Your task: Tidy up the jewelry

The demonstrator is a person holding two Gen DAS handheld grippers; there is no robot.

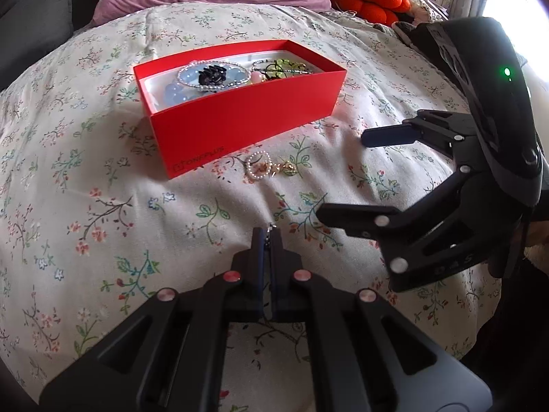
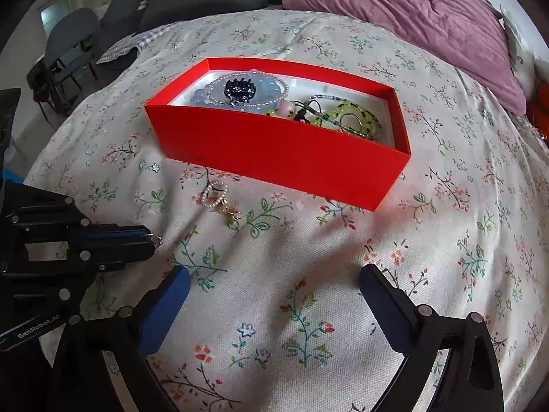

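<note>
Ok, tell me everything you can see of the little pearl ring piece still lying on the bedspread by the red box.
The pearl ring piece is a small loop of tiny white beads, joined to a gold-coloured charm or clasp beside it. It lies flat on the floral bedspread, just in front of the red box, near its long side but seemingly not touching it. Neither gripper touches it. Finer detail is too small to make out.

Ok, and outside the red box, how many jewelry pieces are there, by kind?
Pearl-bead loop: 1
Gold charm, beside the loop: 1
Small silver piece, pinched in the left gripper: 1
Total: 3
</note>
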